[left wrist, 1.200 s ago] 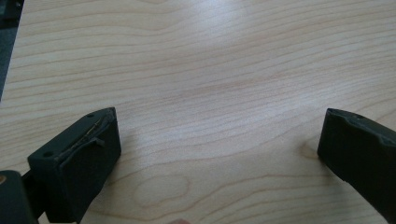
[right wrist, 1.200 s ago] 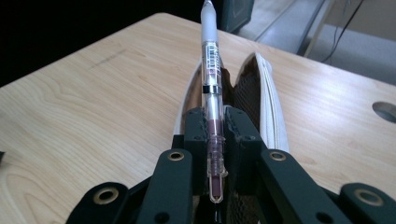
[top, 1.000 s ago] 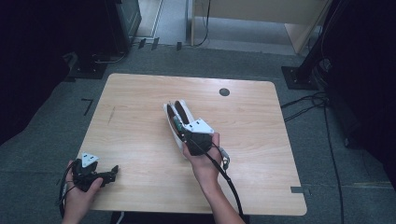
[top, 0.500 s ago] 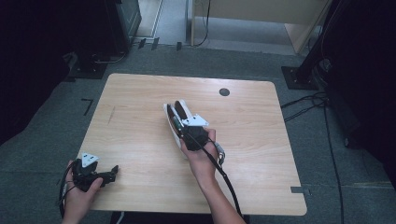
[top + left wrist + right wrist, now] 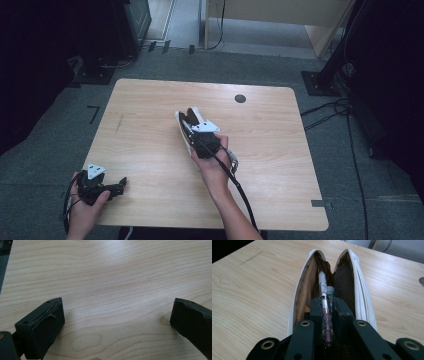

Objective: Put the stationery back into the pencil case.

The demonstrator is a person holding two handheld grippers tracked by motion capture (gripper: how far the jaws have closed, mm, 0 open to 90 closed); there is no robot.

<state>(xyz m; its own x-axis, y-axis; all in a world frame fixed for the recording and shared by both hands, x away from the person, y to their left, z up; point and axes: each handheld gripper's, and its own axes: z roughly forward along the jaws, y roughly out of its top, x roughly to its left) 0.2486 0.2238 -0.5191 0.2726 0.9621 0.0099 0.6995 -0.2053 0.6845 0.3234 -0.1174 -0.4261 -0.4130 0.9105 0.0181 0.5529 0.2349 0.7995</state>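
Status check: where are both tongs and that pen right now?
Right tongs shut on pen, inside open pencil case. Left tongs open over bare table. Nothing blocking.

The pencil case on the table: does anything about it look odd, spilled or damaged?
Nothing stands out. The white pencil case lies unzipped on the wooden table, its mesh pocket and brown lining intact, nothing spilled. The right gripper is shut on a clear pen that points into the case. The left gripper rests open near the table's corner.

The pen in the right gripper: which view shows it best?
The right gripper view: the pen sits clamped between the right gripper jaws, its tip inside the open white pencil case. The high view hides it behind the gripper; the left gripper view shows bare table.
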